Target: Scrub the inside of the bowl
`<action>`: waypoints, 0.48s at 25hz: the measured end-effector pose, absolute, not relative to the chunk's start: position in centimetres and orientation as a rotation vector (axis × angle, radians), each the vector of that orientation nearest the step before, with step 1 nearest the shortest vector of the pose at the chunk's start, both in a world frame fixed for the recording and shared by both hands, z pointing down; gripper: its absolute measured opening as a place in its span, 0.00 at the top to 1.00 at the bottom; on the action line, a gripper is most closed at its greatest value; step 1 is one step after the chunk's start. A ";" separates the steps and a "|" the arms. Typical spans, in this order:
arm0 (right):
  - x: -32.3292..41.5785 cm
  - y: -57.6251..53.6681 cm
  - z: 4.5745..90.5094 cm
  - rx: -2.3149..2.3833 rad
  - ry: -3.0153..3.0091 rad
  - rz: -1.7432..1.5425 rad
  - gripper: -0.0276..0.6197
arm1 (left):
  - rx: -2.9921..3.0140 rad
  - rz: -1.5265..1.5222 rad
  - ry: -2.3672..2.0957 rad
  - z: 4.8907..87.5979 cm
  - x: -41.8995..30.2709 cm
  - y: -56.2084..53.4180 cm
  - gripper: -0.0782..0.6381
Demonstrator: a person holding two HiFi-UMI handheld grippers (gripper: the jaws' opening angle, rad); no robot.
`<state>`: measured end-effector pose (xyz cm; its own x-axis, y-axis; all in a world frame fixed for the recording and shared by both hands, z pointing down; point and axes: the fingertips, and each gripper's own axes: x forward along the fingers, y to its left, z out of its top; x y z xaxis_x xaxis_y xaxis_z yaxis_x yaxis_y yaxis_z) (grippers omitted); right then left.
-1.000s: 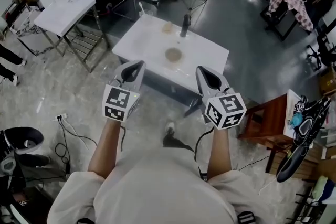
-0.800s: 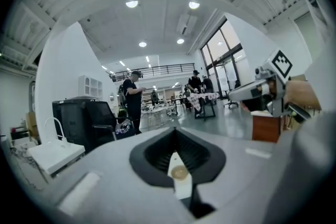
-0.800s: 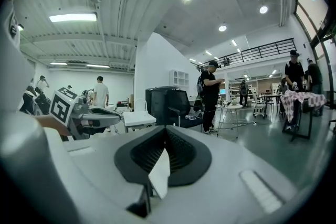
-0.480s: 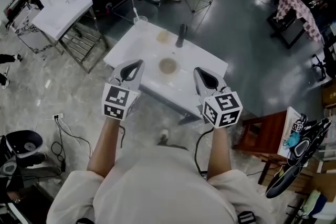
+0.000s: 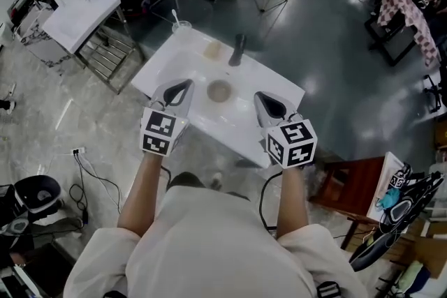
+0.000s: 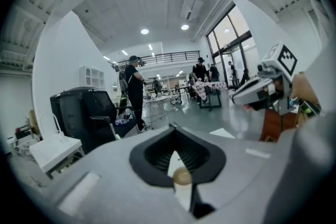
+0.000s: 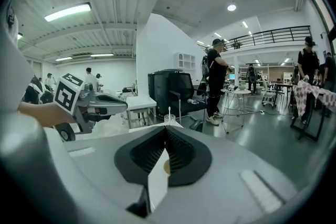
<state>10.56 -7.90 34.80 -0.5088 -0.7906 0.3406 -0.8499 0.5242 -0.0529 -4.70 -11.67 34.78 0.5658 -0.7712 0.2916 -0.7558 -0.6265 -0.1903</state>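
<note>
A small tan bowl stands in the middle of a white table. Behind it are a dark upright brush-like object, a flat tan piece and a clear cup with a stick in it. My left gripper is shut and empty over the table's near left edge, left of the bowl. My right gripper is shut and empty to the bowl's right. The bowl peeks past the closed left gripper in its own view. The right gripper points toward the cup.
A white seat with a bag and a metal rack stand left of the table. A wooden chair stands at the right. Cables lie on the floor. A person stands beyond the table near a black armchair.
The table and bowl have come closer as I walked forward. Both grippers, earlier short of the table, now reach over its near edge on either side of the bowl. Both stayed shut.
</note>
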 end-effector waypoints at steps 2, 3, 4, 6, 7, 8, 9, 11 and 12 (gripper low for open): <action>10.8 -8.5 35.4 1.373 -2.490 0.328 0.95 | -2.735 -0.583 1.339 35.7 -4.5 -12.9 0.88; 11.0 -8.8 35.8 1.373 -2.487 0.340 0.95 | -2.735 -0.603 1.333 36.1 -4.3 -13.5 0.88; 11.3 -9.0 36.1 1.374 -2.483 0.352 0.95 | -2.737 -0.621 1.326 36.6 -4.1 -14.1 0.88; 11.8 -9.4 36.7 1.382 -2.475 0.371 0.95 | -2.741 -0.649 1.312 37.6 -3.6 -15.2 0.88; 11.9 -9.6 37.0 1.386 -2.469 0.378 0.95 | -2.746 -0.658 1.302 38.0 -3.3 -15.9 0.88; 12.0 -9.8 37.4 1.388 -2.463 0.386 0.95 | -2.756 -0.666 1.289 38.6 -3.1 -16.6 0.88; 12.0 -10.0 37.8 1.388 -2.454 0.394 0.95 | -2.771 -0.675 1.272 39.3 -2.8 -17.3 0.88; 12.0 -10.4 38.8 1.386 -2.429 0.410 0.95 | -2.806 -0.701 1.231 41.1 -2.1 -18.9 0.81; 12.1 -10.7 39.3 1.388 -2.414 0.417 0.95 | -2.818 -0.714 1.217 41.9 -1.7 -19.7 0.81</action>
<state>12.12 -10.73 39.29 -0.4744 -0.7756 0.4164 -0.8703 0.4842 -0.0895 -1.71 -19.67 41.92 0.5991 -0.6883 0.4090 -0.6927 -0.7017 -0.1664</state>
